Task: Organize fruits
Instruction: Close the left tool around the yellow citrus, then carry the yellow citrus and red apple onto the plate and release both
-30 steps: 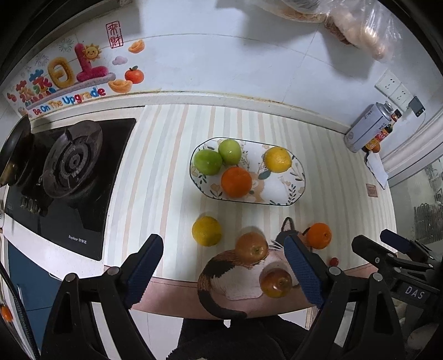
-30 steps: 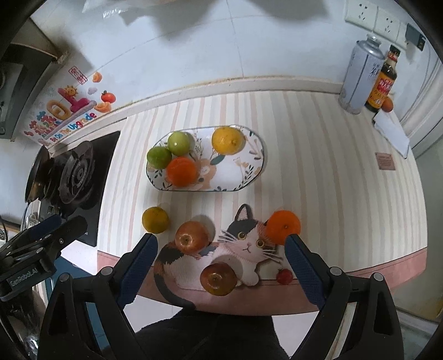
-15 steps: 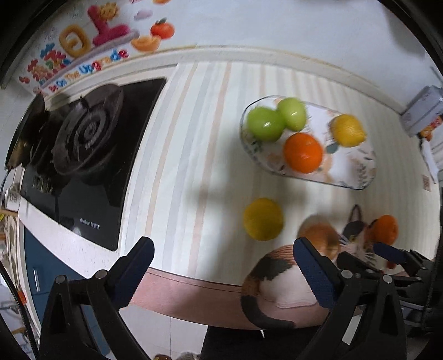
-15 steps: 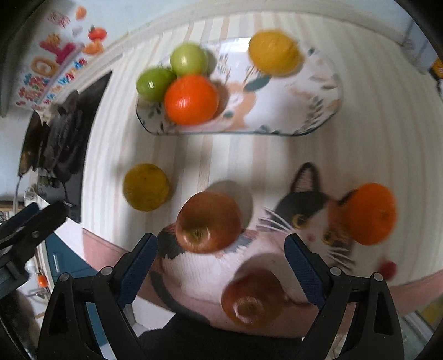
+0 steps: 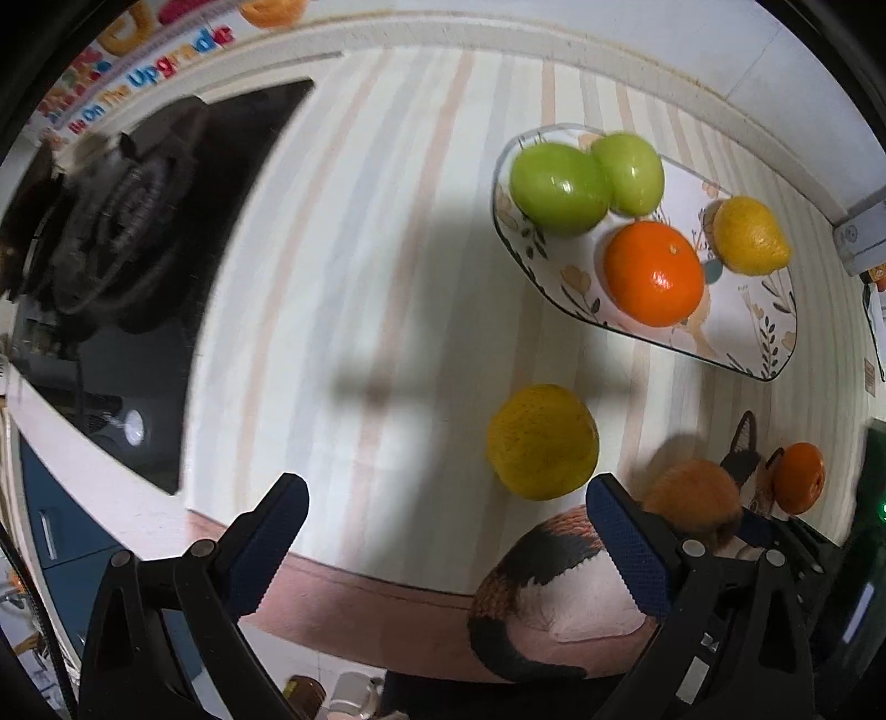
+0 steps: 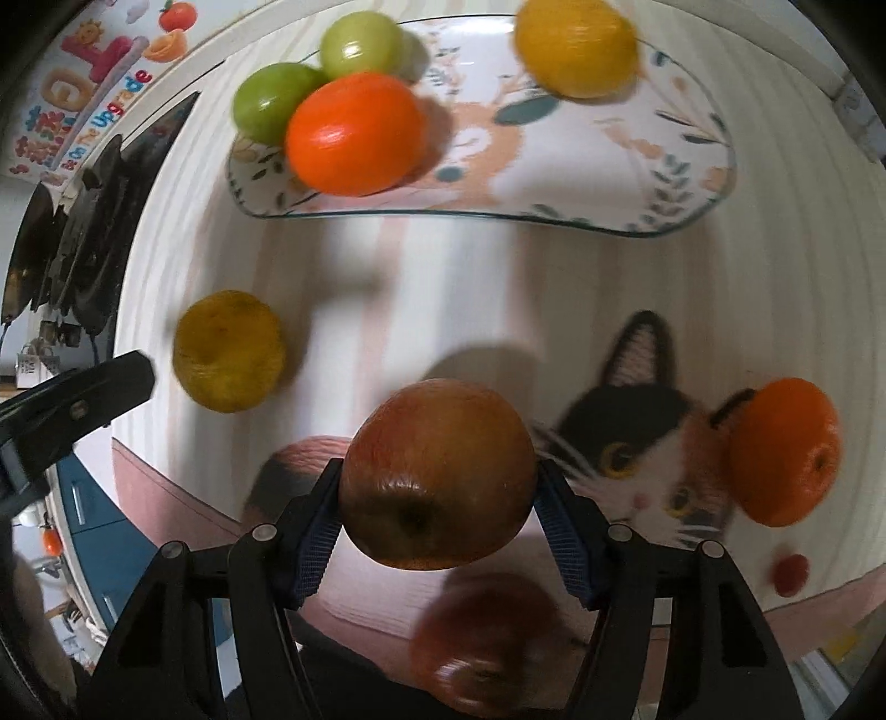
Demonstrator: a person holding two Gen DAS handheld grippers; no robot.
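Observation:
My right gripper (image 6: 437, 512) is shut on a red apple (image 6: 437, 471) above the cat-shaped mat (image 6: 637, 459). A second red apple (image 6: 482, 642) lies below it, blurred. An orange (image 6: 783, 451) sits on the mat's right. A yellow citrus (image 6: 230, 350) lies on the counter; it also shows in the left wrist view (image 5: 542, 440). The floral plate (image 6: 609, 183) holds two green apples (image 6: 271, 99), an orange (image 6: 354, 133) and a lemon (image 6: 576, 44). My left gripper (image 5: 443, 531) is open and empty, left of the yellow citrus.
A black gas stove (image 5: 111, 255) is at the left. A small red fruit (image 6: 789, 573) lies near the counter's front edge. The striped counter (image 5: 360, 249) ends at a pink front edge (image 5: 360, 592). The wall rises behind the plate.
My right gripper moved in and shut on the red apple, which now sits between its fingers. My left gripper moved down and forward toward the counter, still open.

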